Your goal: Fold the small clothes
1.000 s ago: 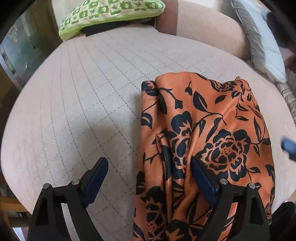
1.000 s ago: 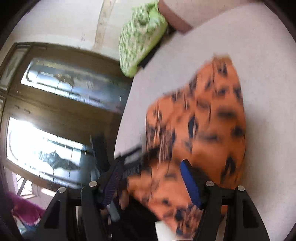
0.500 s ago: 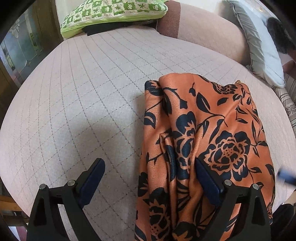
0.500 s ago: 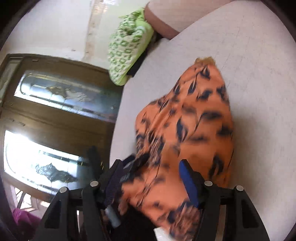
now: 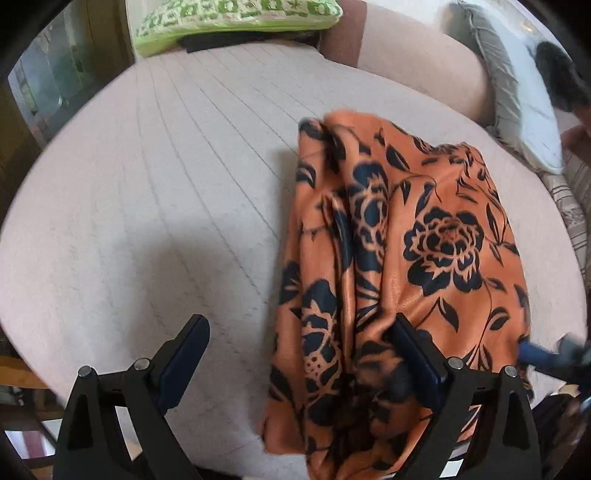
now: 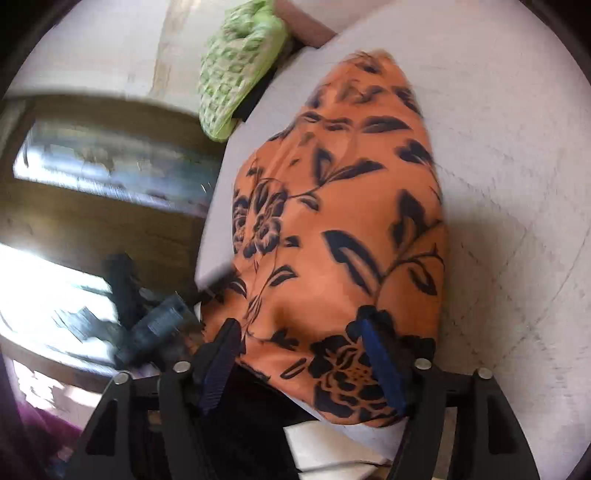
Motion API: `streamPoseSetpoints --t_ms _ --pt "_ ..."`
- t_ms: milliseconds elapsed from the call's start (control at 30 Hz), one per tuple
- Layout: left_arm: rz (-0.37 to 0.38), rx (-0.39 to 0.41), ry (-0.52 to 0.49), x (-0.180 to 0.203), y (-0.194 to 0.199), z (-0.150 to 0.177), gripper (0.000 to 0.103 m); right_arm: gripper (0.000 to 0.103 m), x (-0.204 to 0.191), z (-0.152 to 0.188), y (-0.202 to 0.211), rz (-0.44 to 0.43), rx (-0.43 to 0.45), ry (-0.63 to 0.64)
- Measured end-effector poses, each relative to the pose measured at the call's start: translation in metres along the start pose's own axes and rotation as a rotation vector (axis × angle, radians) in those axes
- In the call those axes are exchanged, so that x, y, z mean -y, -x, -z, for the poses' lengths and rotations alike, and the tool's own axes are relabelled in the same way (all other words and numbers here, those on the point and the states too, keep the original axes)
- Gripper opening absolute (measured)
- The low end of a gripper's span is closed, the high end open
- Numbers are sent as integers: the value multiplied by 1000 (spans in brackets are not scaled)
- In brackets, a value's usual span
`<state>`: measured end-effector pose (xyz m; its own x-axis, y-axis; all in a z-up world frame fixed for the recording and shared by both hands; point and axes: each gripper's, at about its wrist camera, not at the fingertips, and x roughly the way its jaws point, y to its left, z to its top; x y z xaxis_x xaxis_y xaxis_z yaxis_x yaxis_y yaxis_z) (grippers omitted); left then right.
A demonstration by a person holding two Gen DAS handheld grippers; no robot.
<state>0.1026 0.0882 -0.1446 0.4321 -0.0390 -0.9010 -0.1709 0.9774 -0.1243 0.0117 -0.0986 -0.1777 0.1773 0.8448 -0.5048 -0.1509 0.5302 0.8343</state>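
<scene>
An orange garment with a dark blue flower print (image 5: 406,251) lies rumpled on the beige quilted sofa seat (image 5: 166,206), its near end hanging over the front edge. My left gripper (image 5: 299,365) is open above the garment's near left edge, with the right finger over the cloth and the left over the bare seat. My right gripper (image 6: 299,362) is open over the garment's (image 6: 343,221) near end at the seat's edge. The right gripper's blue tip shows at the right of the left wrist view (image 5: 546,356).
A green patterned cushion (image 5: 236,18) lies at the back of the seat on something dark. A grey-white pillow (image 5: 517,92) leans at the back right. A wooden glazed door (image 6: 92,192) stands beyond the seat's left edge.
Both grippers have drawn nearer to the garment's near end. The right wrist view has swung so the garment fills more of it. Both stay open.
</scene>
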Motion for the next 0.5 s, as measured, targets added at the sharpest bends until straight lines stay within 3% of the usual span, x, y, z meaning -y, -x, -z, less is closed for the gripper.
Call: streamPoseSetpoints --t_ms 67,167,267,333,400,500 --pt "-9 3 19 -1 8 -3 97 70 -6 -5 11 -11 17 -25" --pt "-1 94 5 0 36 -5 97 70 -28 -14 31 36 73 83" --pt "11 143 -35 4 49 0 97 70 -24 -34 43 84 119 70" --pt "6 102 -82 9 37 6 97 70 -3 -46 47 109 123 21" --pt "-57 36 -130 13 12 14 97 70 13 -59 34 99 104 -32" --pt "-15 52 -113 9 7 19 98 70 29 -77 16 81 79 -74"
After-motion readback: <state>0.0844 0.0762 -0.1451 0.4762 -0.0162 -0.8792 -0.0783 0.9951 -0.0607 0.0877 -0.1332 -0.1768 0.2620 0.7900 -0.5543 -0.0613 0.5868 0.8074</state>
